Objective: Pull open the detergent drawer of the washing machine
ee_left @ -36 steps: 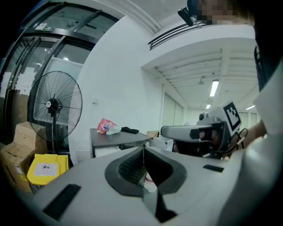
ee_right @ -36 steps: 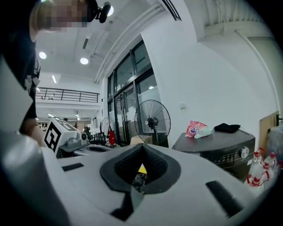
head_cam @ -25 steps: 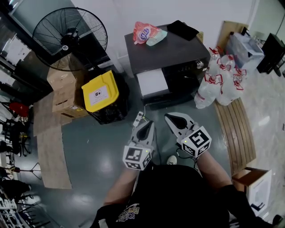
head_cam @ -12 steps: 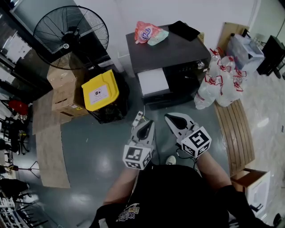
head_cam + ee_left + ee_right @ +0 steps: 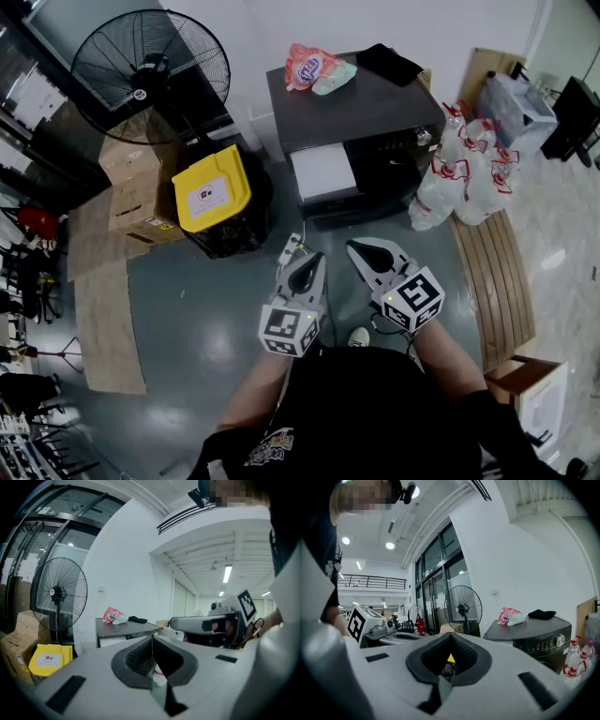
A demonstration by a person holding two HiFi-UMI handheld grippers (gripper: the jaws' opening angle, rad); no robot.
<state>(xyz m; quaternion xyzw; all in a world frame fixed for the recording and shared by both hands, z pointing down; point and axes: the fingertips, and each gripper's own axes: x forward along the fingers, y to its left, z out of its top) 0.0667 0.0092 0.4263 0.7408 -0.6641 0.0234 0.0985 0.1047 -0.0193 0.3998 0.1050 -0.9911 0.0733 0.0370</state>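
Left gripper view: the left gripper has its jaws pressed together at the tips, with nothing between them.
Right gripper view: the right gripper likewise has its jaws closed tip to tip and holds nothing.
Gripper position: in the head view both grippers are side by side, close to the person's body, above the grey floor; they point toward the machine and touch nothing.
Washing machine: the dark washing machine stands against the white wall, well apart from both grippers.
Detergent drawer: a white rectangular section sits at the front left of the machine; it reads as the drawer, but how far out it stands cannot be told.
Machine top: a pink bag and a black cloth lie near the rear edge.
Left of machine: a bin with a yellow lid, cardboard boxes and a black pedestal fan.
Right of machine: a cluster of clear water bottles, beside a slatted wooden board.
Floor item: a white power strip lies just ahead of the left gripper.
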